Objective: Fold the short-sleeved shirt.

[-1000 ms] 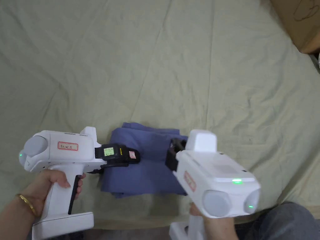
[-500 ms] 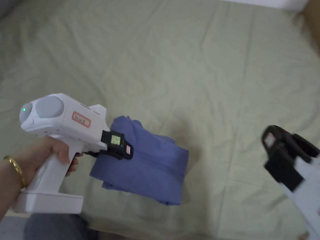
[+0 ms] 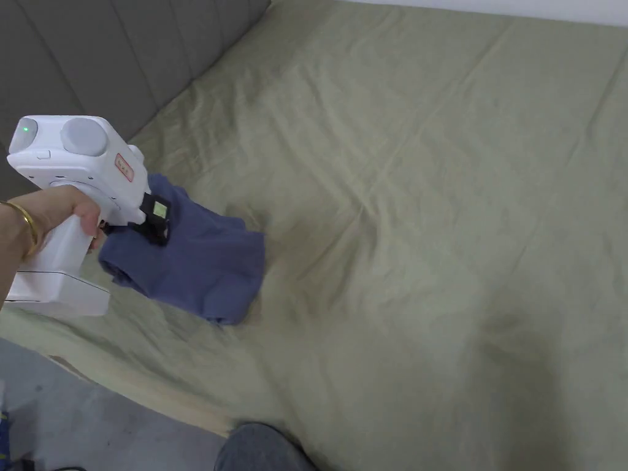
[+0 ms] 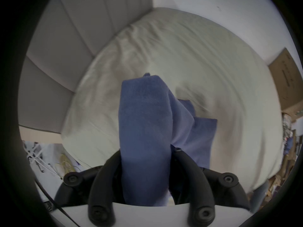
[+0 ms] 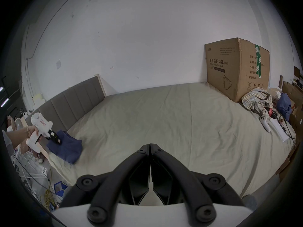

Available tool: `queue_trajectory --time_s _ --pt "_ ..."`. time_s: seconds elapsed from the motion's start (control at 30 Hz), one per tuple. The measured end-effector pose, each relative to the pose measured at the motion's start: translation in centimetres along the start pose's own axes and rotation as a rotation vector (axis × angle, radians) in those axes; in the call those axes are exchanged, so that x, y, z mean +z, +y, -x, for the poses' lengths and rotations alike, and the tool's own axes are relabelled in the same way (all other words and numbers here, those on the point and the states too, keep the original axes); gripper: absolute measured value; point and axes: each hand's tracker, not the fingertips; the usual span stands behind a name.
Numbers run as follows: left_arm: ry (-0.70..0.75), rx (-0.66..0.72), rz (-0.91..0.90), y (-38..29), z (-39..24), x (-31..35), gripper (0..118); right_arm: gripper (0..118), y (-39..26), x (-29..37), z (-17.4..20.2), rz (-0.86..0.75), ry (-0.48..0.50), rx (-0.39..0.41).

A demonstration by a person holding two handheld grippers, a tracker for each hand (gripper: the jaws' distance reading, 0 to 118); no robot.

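Blue fabric, the folded short-sleeved shirt (image 3: 196,264), is located at the left side of the bed, near the bed's front edge and close to the grey padded headboard (image 3: 92,67). It is a compact bundle. In the head view its far end lies on or just above the pale green sheet (image 3: 429,202); contact cannot be confirmed. The end nearest the person is raised.

Left gripper (image 3: 156,221): held in the person's left hand (image 3: 58,211), which wears a gold bangle (image 3: 24,224). In the left gripper view a thick fold of the shirt (image 4: 145,132) passes between the two black jaws, and both jaws press against it, clamped on the cloth. The remainder of the bundle hangs off to the right of the jaws in that view.

Centre: the sheet is creased and carries nothing else in the head view.

Right gripper (image 5: 150,146): seen in its own view, held over the sheet well apart from the shirt (image 5: 65,146). Its jaws are together with nothing between them. That view also shows the left gripper (image 5: 55,137) at the far left.

Right side of the bed: a cardboard box (image 5: 236,70) stands against the wall, with a heap of checked cloth (image 5: 255,101) just beside it.
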Motion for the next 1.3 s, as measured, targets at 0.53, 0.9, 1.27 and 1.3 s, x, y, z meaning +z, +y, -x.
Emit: queue_trajectory --time_s 0.53,0.9,1.27,1.3 --pt "0.125 -0.081 -0.879 -4.6 -10.7 15.9 8 0 2.7 2.2 -0.5 -0.139 -0.058 0.049" --pt "-0.250 -0.212 -1.220 -15.5 -27.7 24.9 0 0 7.2 7.1 -1.0 -0.368 -0.104 0.181" --pt "-0.338 -0.240 -1.172 -23.3 -34.3 23.1 0 0 6.9 7.3 -12.5 -0.389 -0.188 0.175" --pt "-0.341 -0.235 -1.164 -23.6 -34.3 22.6 0 0 7.0 8.3 -9.6 -0.376 -0.187 0.159"
